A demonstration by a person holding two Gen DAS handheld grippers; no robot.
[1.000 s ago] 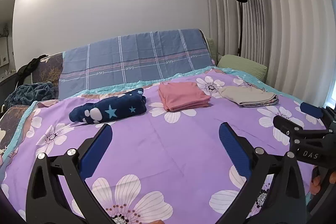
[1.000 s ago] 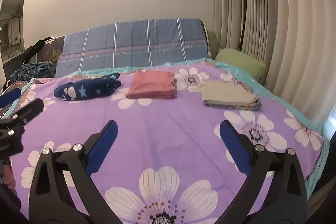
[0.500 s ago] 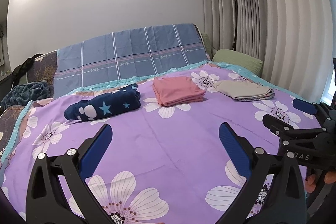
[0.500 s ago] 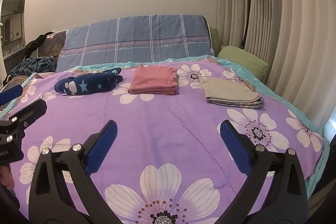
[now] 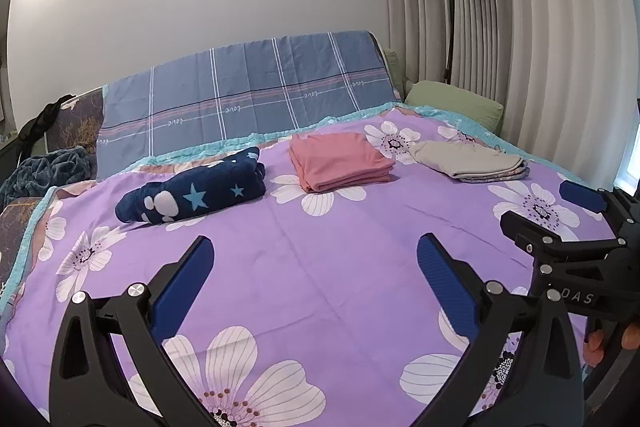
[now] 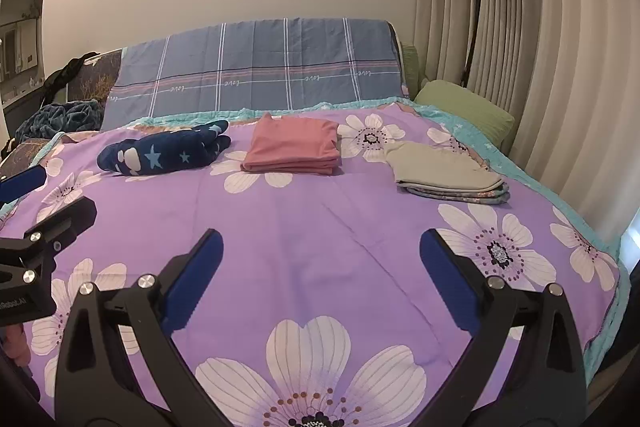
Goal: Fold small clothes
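- Purple floral bedsheet (image 5: 320,267) covers the bed, and three small clothes lie in a row toward its far side, each apart from its neighbours.
- At the left of the row is a navy fleece bundle (image 5: 192,193) with stars and pale blobs. It looks thick and plush, rolled more than folded, and would likely spring open if let go.
- In the middle sits a pink folded garment (image 5: 340,161), stacked in neat flat layers. It appears thin and light, with crisp edges.
- At the right is a beige folded garment (image 5: 468,161), lying on top of a patterned piece whose edge peeks out beneath it.
- The left claw (image 5: 316,267) hangs over the bare sheet near the front of the bed, its blue pads spread wide and holding nothing.
- The right claw (image 6: 320,263) is likewise spread wide and empty over the bare sheet. It also shows at the right edge of the left wrist view, with fingers of the person's hand just visible below it.
- All three pieces look soft, limp and light, so none should need a hard squeeze. By the look of it the folding is largely done.
- If the navy bundle is to be tidied, a pinch at a free corner or hem seems best, one claw per corner, since a grab at the middle would only bunch the fleece.
- Thin fabric could slip from the pads, so the layered edge of the pink or beige piece is the safer place to grip.
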